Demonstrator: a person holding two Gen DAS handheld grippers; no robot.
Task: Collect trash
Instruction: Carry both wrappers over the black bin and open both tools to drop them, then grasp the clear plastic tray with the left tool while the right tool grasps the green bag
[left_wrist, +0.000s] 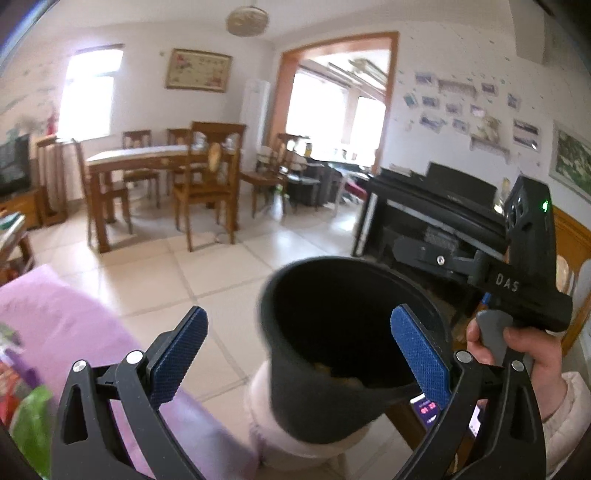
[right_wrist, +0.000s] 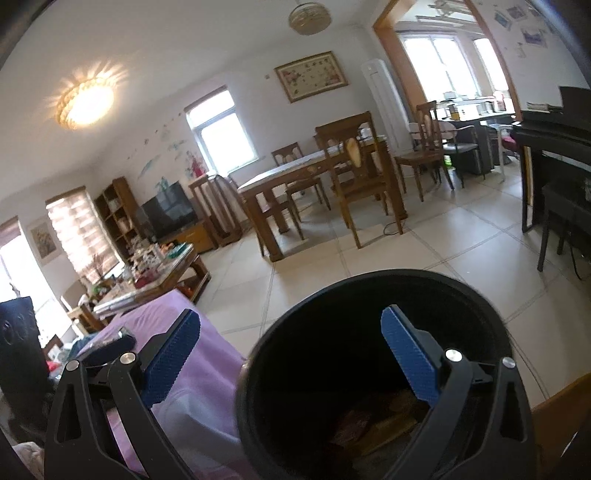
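Observation:
A black trash bin (left_wrist: 325, 347) stands close in front of both grippers, beside a purple-covered surface (left_wrist: 70, 325). Brown and yellowish trash (right_wrist: 373, 424) lies at its bottom. My left gripper (left_wrist: 299, 350) is open and empty, its right finger over the bin's mouth. My right gripper (right_wrist: 291, 354) is open and empty too, its right finger inside the bin's (right_wrist: 373, 354) opening. The right gripper's body and the hand holding it show in the left wrist view (left_wrist: 517, 295).
Purple cover (right_wrist: 184, 369) to the left with packets on it (left_wrist: 22, 398). Tiled floor (right_wrist: 369, 254) ahead. Wooden dining table with chairs (left_wrist: 162, 177), black piano (left_wrist: 436, 206) on the right, cluttered coffee table (right_wrist: 155, 269) and TV (right_wrist: 166, 210) at left.

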